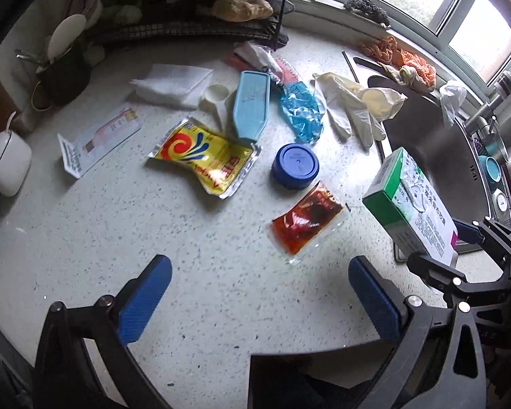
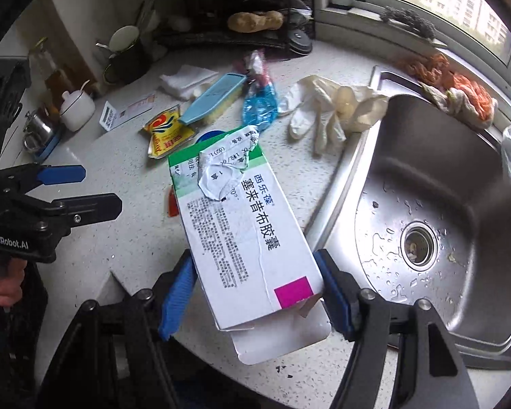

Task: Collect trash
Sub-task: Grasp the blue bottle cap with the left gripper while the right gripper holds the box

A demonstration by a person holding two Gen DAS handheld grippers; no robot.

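My right gripper is shut on a torn green-and-white medicine box, its blue pads pressing both long sides, and holds it tilted above the counter beside the sink. The left wrist view shows the same box at the right. My left gripper hangs open over bare speckled counter with nothing between its fingers. Ahead of it lie a red sauce packet, a blue lid, a yellow sachet, crumpled blue plastic and white gloves.
A steel sink takes up the right side. A light blue brush, a white scoop, a folded napkin and a paper slip lie further back. A white pot stands at the left, a black wire rack behind.
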